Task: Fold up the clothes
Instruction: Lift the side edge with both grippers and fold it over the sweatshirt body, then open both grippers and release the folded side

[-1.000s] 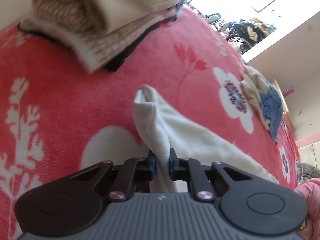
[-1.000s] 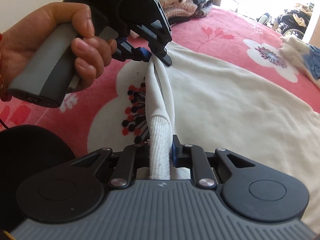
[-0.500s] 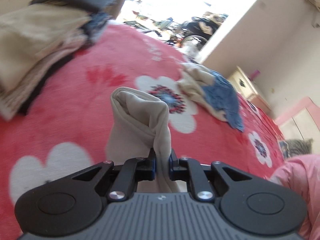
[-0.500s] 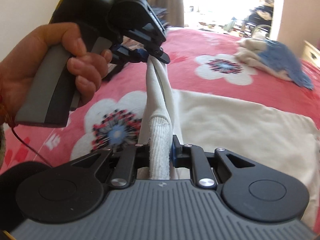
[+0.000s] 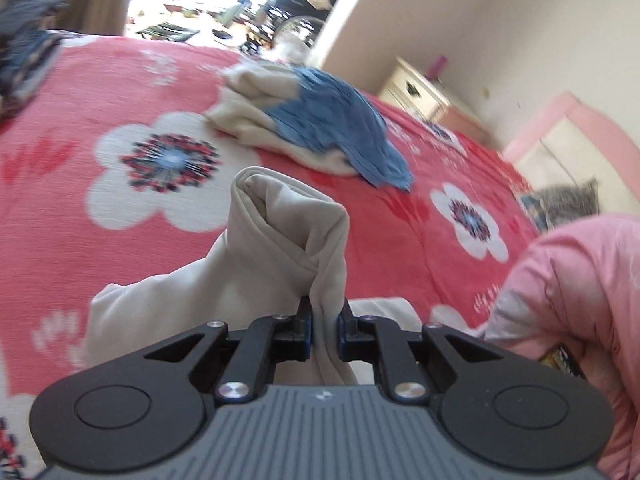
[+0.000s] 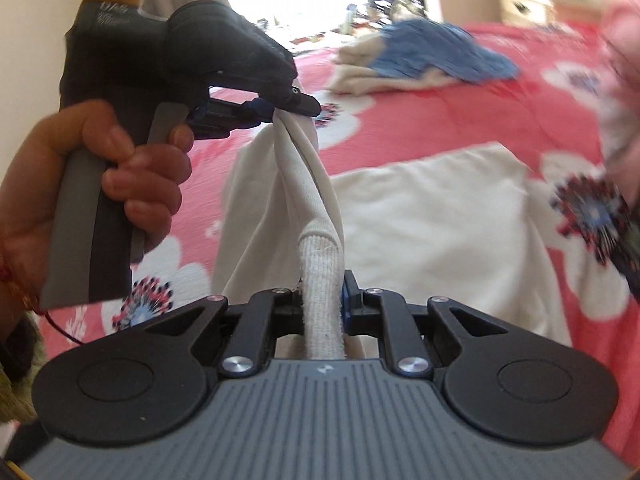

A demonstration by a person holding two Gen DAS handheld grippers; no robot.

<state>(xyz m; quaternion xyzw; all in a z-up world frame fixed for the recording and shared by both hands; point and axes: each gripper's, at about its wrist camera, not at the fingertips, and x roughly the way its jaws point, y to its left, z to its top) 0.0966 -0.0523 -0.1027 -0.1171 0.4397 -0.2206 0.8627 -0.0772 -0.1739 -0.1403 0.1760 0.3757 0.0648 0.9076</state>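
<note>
A cream sweatshirt [image 6: 432,216] lies partly spread on the red flowered blanket [image 6: 460,112]. Its sleeve [image 6: 308,184] is lifted off the bed and stretched between both grippers. My right gripper [image 6: 322,304] is shut on the ribbed cuff [image 6: 322,280]. My left gripper [image 6: 280,110], held by a hand [image 6: 132,176], is shut on the sleeve farther up. In the left wrist view the left gripper [image 5: 323,330] pinches a bunched fold of the cream fabric [image 5: 280,232], which stands up in front of it.
A loose heap of a cream garment and a blue knit [image 5: 320,132] lies farther across the blanket. Folded clothes [image 5: 24,52] are stacked at the far left. A pink sleeve [image 5: 576,292] fills the right edge. A pale nightstand [image 5: 416,88] stands beyond the bed.
Both grippers have swung sideways across the bed and rolled, carrying the sleeve. The folded stack slid out to the left; the blue and cream heap now lies ahead.
</note>
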